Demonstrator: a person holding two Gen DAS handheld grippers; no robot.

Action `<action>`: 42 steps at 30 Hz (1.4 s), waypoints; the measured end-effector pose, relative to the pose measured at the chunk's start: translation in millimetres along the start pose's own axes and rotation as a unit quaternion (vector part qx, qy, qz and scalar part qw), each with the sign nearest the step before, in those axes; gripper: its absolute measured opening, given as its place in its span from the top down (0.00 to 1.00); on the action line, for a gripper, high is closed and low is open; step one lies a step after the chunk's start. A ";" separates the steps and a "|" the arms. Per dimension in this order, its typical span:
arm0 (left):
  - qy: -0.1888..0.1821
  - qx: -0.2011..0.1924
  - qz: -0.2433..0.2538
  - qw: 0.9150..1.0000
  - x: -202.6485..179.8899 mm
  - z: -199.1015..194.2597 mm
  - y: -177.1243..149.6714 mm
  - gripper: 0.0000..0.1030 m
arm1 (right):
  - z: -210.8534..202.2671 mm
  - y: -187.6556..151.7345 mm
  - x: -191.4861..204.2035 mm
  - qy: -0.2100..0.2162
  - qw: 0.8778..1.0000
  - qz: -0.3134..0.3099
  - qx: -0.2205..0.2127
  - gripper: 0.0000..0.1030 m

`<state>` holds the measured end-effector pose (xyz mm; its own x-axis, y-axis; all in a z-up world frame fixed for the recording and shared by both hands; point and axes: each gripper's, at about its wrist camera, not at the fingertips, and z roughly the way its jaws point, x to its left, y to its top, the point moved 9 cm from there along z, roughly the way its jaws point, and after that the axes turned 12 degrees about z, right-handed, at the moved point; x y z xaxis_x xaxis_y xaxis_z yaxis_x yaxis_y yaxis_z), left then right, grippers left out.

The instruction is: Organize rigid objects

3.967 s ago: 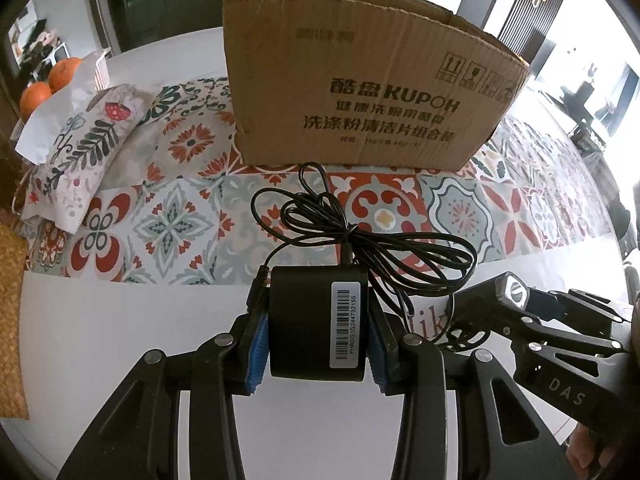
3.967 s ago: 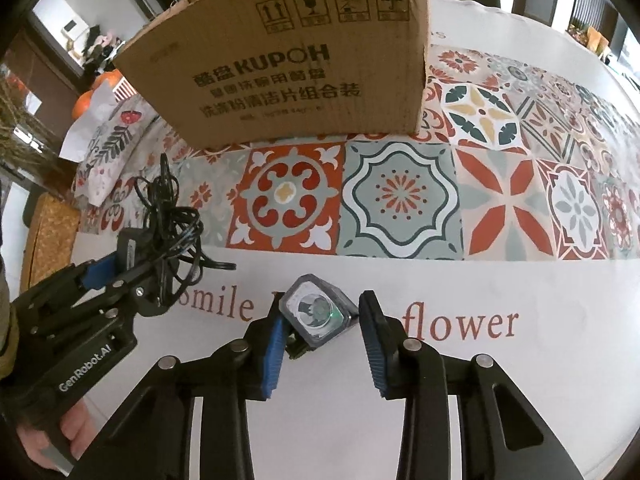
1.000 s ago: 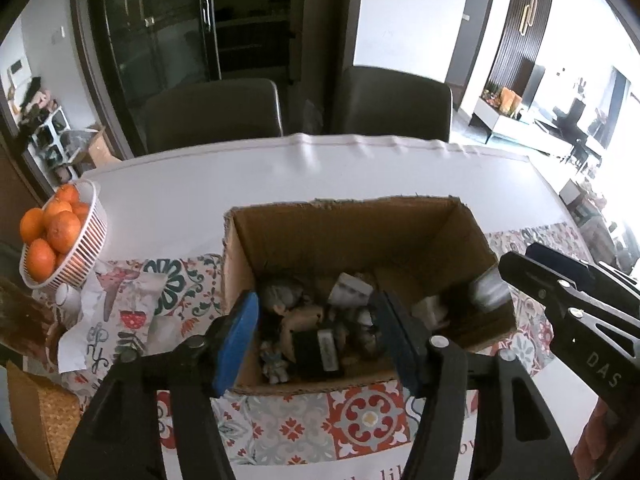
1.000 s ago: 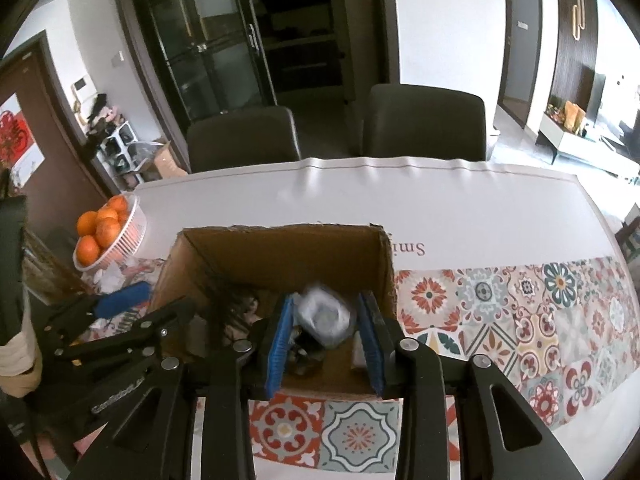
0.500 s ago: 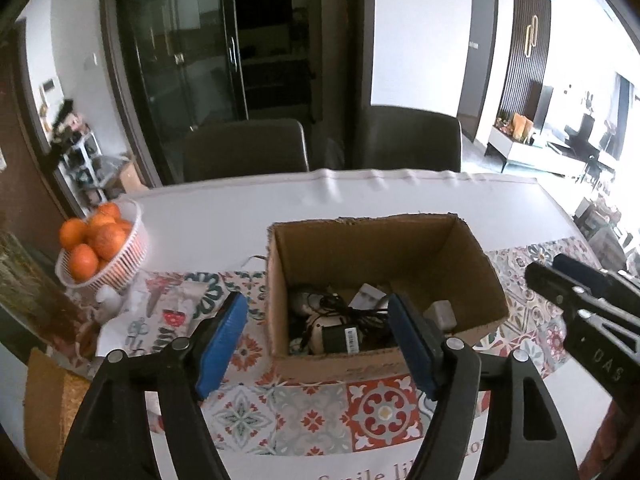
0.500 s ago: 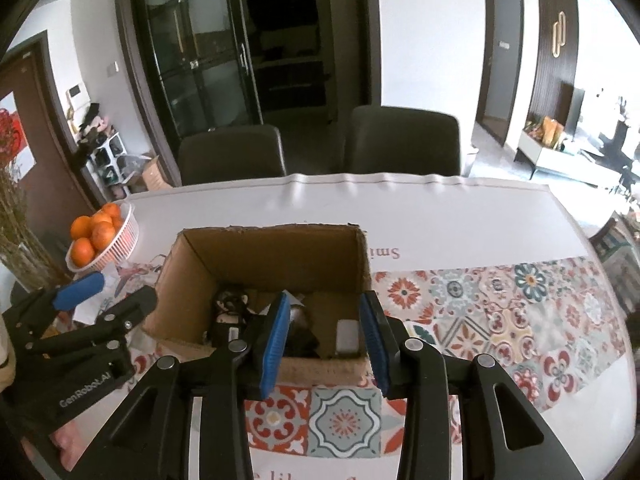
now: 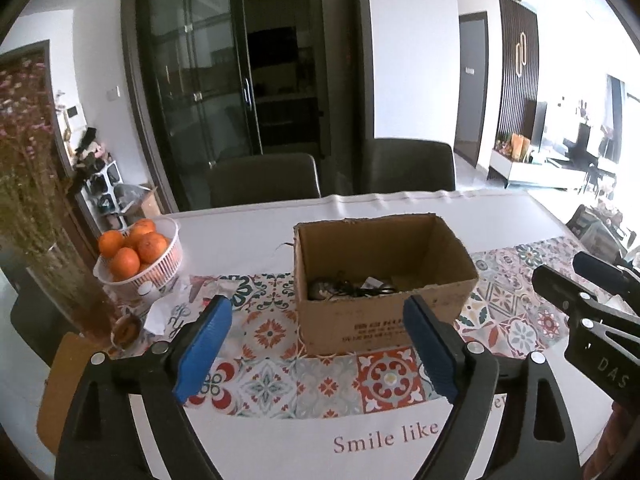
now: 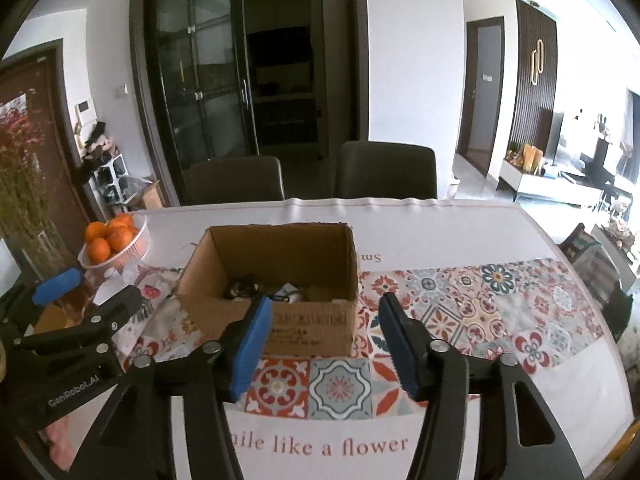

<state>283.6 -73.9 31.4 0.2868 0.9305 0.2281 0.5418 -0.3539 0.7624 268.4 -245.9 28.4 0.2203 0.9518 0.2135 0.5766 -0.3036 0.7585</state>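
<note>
An open cardboard box (image 7: pixel 384 272) (image 8: pixel 276 276) stands on the patterned table runner, with black cables and several small items (image 7: pixel 352 286) (image 8: pixel 264 294) lying inside. My left gripper (image 7: pixel 318 336) hovers on the near side of the box, its blue-padded jaws still opening with nothing between them. My right gripper (image 8: pixel 324 330) hangs in front of the box's near right corner, jaws opening and empty too. Each gripper shows at the edge of the other's view: the right gripper (image 7: pixel 592 280), the left gripper (image 8: pixel 84 292).
A white basket of oranges (image 7: pixel 140 254) stands left of the box beside a floral cloth pouch (image 7: pixel 176 308) and a vase of dried flowers (image 7: pixel 36 208). Two dark chairs (image 7: pixel 264 180) stand behind the table's far edge. White tablecloth with printed lettering (image 8: pixel 332 446) lies nearest me.
Both grippers pulled back and up from over the box. The right gripper let go of its small light into the box, the adapter stays inside too, and both jaws spread wider.
</note>
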 end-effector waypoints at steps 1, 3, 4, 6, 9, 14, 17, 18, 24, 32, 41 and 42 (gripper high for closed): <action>0.003 -0.006 -0.003 1.000 0.6 -6.6 -2.3 0.12 | -6.7 -2.8 0.7 -0.001 1.000 -0.002 -0.007 0.40; 0.009 -0.015 -0.006 1.000 2.5 -17.5 -6.0 0.10 | -16.8 -6.7 0.6 -0.007 1.000 -0.008 -0.020 0.35; 0.011 -0.020 -0.008 1.000 3.3 -23.0 -7.4 0.09 | -24.4 -8.7 -0.5 -0.014 0.999 -0.011 -0.031 0.33; 0.018 -0.031 -0.008 0.999 4.1 -34.0 -9.2 0.05 | -34.6 -10.5 -0.2 -0.020 0.999 -0.013 -0.043 0.31; 0.033 -0.052 -0.005 0.998 4.8 -50.9 -12.0 0.00 | -51.6 -14.9 -2.7 -0.023 0.998 -0.009 -0.061 0.28; 0.056 -0.075 0.006 0.996 4.1 -71.6 -18.5 0.00 | -73.1 -23.3 -7.0 -0.022 0.996 -0.002 -0.082 0.23; 0.061 -0.085 0.003 0.994 3.4 -81.1 -23.6 0.00 | -80.9 -28.9 -7.2 -0.018 0.996 -0.004 -0.085 0.21; 0.065 -0.089 0.001 0.994 3.4 -84.5 -25.7 0.00 | -83.7 -30.8 -7.9 -0.016 0.996 -0.004 -0.086 0.21; 0.077 -0.099 -0.007 0.992 2.5 -98.5 -39.6 0.00 | -94.6 -39.6 -10.6 -0.011 0.996 0.001 -0.091 0.20; 0.061 -0.103 -0.020 0.993 -2.1 -106.7 -49.4 0.00 | -102.6 -47.7 -15.0 -0.009 0.996 0.003 -0.094 0.20; 0.056 -0.098 -0.026 0.993 -3.2 -105.5 -56.3 0.00 | -108.1 -51.0 -11.2 -0.013 0.994 -0.009 -0.105 0.20; 0.055 -0.099 -0.026 0.993 -3.5 -105.7 -56.7 0.00 | -108.6 -51.5 -11.0 -0.013 0.994 -0.009 -0.104 0.20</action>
<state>168.3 -47.1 51.4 0.1680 0.9558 0.2413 0.3851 -0.2890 0.8764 150.9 -236.0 53.9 0.2327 0.9549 0.1846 0.4053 -0.2678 0.8741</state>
